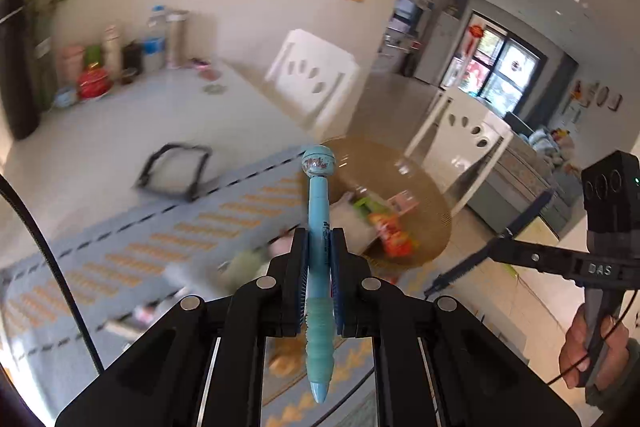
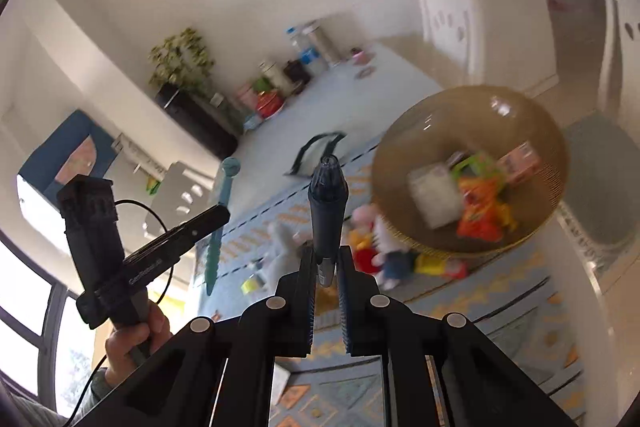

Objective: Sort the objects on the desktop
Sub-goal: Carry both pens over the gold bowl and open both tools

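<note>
My left gripper (image 1: 319, 239) is shut on a light blue pen (image 1: 319, 227) with a round ornament cap; the pen points away over the patterned mat. It also shows in the right wrist view as the light blue pen (image 2: 219, 227) in the left gripper (image 2: 218, 217). My right gripper (image 2: 325, 255) is shut on a dark blue pen (image 2: 327, 203) that stands up between its pads. In the left wrist view the right gripper (image 1: 460, 271) reaches in from the right, held by a hand (image 1: 588, 351). A brown basket (image 2: 424, 123) with snack packets lies ahead on the right.
Small toy figures (image 2: 384, 247) lie on the patterned mat (image 1: 120, 251) beside the basket (image 1: 432, 195). A black-framed pouch (image 1: 172, 167) sits further back. Bottles and jars (image 1: 120, 59) line the wall end of the table. White chairs (image 1: 312, 75) stand beyond its edge.
</note>
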A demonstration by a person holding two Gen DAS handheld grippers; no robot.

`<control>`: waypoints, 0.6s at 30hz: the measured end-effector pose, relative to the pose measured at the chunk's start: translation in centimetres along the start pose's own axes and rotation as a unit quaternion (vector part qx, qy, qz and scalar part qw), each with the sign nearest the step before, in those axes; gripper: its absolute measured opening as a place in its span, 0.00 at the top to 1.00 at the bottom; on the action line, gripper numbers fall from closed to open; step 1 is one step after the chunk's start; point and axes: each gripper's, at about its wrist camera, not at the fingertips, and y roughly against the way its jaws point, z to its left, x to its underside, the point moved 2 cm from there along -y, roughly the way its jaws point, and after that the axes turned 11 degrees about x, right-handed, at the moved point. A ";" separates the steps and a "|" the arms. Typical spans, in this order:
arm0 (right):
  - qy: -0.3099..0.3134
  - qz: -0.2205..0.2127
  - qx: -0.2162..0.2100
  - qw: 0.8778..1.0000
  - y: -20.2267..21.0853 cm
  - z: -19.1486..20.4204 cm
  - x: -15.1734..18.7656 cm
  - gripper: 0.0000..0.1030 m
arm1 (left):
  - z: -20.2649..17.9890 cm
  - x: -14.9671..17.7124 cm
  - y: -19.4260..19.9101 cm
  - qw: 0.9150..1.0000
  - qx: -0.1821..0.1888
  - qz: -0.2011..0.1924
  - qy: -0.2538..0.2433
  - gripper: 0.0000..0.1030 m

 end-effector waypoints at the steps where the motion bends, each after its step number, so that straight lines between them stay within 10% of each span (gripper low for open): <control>1: -0.001 -0.004 0.010 1.000 0.1 -0.9 -0.7 0.90 | -0.8 -0.6 -0.9 1.000 0.003 0.000 -0.007 0.92; 18: 0.018 0.082 0.089 0.992 -9.1 -8.7 -7.4 0.83 | -3.0 -3.9 -16.1 0.997 0.059 0.058 0.011 0.89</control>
